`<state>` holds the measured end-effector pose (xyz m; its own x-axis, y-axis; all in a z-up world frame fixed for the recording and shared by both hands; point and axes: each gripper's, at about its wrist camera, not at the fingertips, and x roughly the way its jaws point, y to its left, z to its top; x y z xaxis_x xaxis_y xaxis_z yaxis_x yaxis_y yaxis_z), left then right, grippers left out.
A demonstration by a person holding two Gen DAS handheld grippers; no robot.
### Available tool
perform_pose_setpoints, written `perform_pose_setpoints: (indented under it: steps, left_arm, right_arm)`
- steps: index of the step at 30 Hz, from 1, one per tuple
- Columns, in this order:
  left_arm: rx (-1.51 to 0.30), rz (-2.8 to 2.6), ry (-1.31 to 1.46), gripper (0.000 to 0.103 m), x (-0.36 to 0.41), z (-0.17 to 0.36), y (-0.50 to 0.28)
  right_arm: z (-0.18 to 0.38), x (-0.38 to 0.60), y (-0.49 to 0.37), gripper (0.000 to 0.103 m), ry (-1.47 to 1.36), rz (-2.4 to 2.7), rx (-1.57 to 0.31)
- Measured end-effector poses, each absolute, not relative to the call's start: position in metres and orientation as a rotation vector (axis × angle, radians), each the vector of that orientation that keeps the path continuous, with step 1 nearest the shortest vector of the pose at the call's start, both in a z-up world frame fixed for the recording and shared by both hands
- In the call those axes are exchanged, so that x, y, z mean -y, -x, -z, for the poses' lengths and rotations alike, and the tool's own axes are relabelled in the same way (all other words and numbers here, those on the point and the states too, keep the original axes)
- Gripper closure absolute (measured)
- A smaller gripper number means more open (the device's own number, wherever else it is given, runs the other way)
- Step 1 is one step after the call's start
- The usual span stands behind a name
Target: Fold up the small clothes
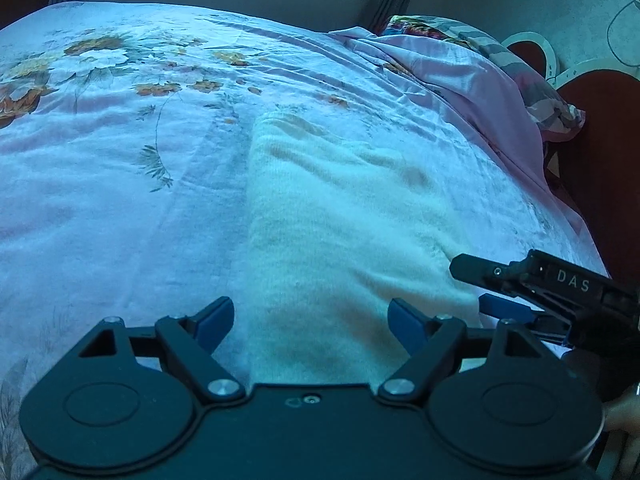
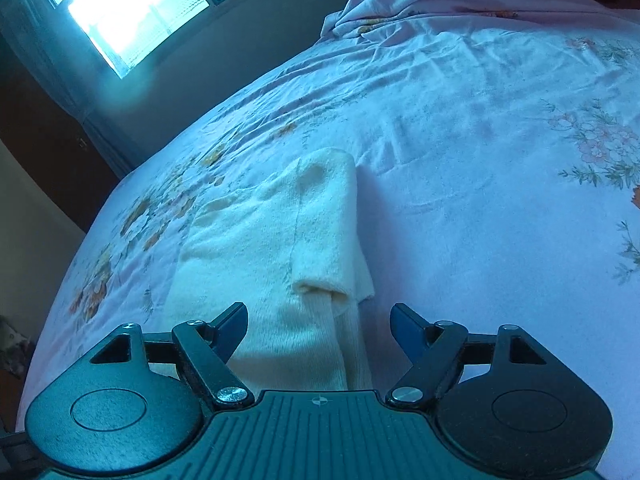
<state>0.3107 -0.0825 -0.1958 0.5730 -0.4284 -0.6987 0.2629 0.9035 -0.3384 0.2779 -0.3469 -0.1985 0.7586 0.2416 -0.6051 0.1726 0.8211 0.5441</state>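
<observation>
Garment: we see 1 cream knit garment [image 1: 340,208] lying flat on the bed, running away from both cameras. In the right wrist view [image 2: 280,240] its sleeve [image 2: 332,236] is folded over the body along the right side, with the cuff opening facing the camera.

Bed: we note a pale pink floral sheet [image 1: 120,140], wrinkled, covering the whole surface under the garment.

Left tongs: the left gripper [image 1: 311,322] has its 2 blue-padded fingers spread wide over the near end of the garment. We see nothing between them.

Right tongs: the right gripper [image 2: 319,328] also has its fingers spread apart, straddling the near end of the garment. We see nothing held. In the left wrist view [image 1: 476,286] it enters from the right, just beside the garment's right edge.

Contact: we cannot tell whether either set of fingers touches the knit.

Surroundings: a rumpled pillow [image 1: 520,64] at the far right corner of the bed; a bright window [image 2: 132,4] beyond the bed's far left edge.
</observation>
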Motion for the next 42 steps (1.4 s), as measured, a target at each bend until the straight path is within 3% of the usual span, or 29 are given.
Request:
perform_pose_setpoints:
  steps: [10,11,13,17,19,24,36,42]
  left_arm:
    - [-0.943,0.472,0.311,0.022,0.078,0.221,-0.368]
    - [-0.947,0.482,0.319,0.024,0.079,0.223,-0.371]
    - [-0.961,0.518,0.344,0.035,0.082,0.226,-0.375]
    - [-0.992,0.526,0.42,0.047,0.08,0.231,-0.38]
    - [-1.006,0.523,0.49,0.061,0.072,0.232,-0.383]
    - [-0.943,0.52,0.43,0.072,0.072,0.215,-0.371]
    - [-0.81,0.509,0.419,0.073,0.013,0.146,-0.309]
    - [-0.777,0.454,0.373,0.073,-0.03,0.128,-0.263]
  right_arm:
    - [0.223,0.352,-0.336,0.028,-0.599,-0.062,-0.739]
    - [0.225,0.353,-0.34,0.034,-0.606,-0.066,-0.737]
    - [0.227,0.354,-0.349,0.059,-0.623,-0.092,-0.751]
    - [0.228,0.353,-0.354,0.072,-0.637,-0.131,-0.767]
    - [0.227,0.353,-0.352,0.076,-0.637,-0.138,-0.756]
    - [0.203,0.332,-0.336,0.078,-0.554,-0.139,-0.666]
    - [0.124,0.274,-0.286,0.078,-0.553,-0.31,-0.547]
    - [0.117,0.229,-0.257,0.078,-0.571,-0.389,-0.556]
